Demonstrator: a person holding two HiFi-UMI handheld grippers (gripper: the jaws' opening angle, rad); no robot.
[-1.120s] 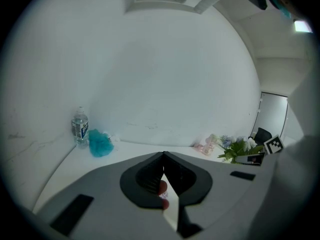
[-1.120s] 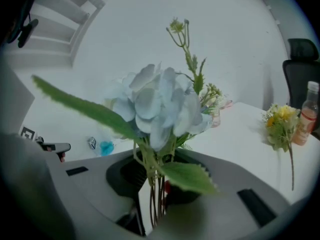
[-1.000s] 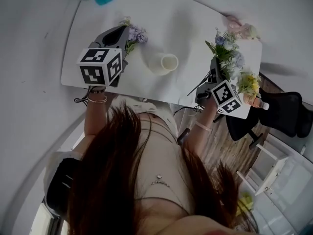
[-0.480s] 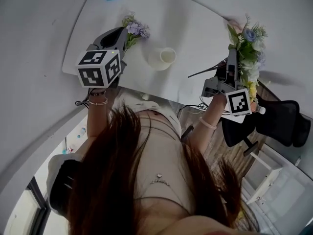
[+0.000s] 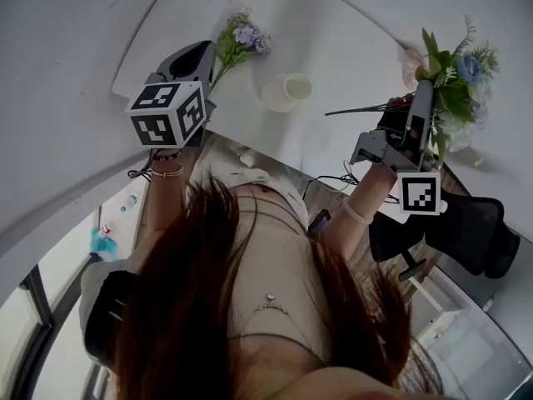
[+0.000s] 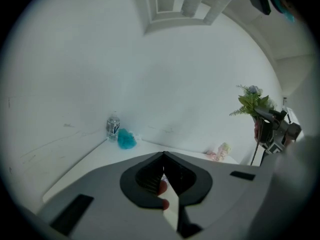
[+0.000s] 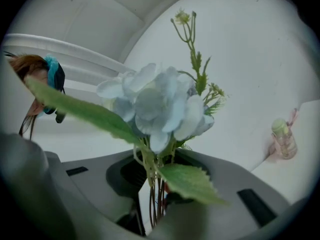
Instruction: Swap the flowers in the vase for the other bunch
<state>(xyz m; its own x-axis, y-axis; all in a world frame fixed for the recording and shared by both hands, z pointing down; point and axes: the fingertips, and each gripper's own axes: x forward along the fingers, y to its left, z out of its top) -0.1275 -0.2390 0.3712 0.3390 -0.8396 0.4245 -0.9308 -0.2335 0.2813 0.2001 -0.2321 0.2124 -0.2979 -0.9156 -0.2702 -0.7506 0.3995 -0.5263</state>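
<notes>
Between the right tongs [image 7: 157, 186] – a bundle of thin stems, clamped. Above them rose the blue bunch [image 7: 160, 104]: one pale blue flower head, toothed green leaves, a wispy sprig on top. In the head view the right tongs [image 5: 423, 98] pointed upward at the right end of the tabletop [image 5: 333, 40], and the blue bunch [image 5: 454, 77] was held clear of the surface.

The left tongs [image 6: 163, 155] were closed together with no flower between them. In the head view the left tongs [image 5: 198, 55] sat at the tabletop's left side, just beside the purple bunch [image 5: 241, 40], which lay flat on the surface. Whether they touched it could not be told.

The white vase [image 5: 287, 90] stood between the two tongs, near the purple bunch, with its mouth empty.

Farther out, a water bottle [image 6: 113, 126] and a teal lump [image 6: 126, 140] sat at the far corner by the wall, and a small pink-and-green item [image 7: 282, 139] at the other end.
</notes>
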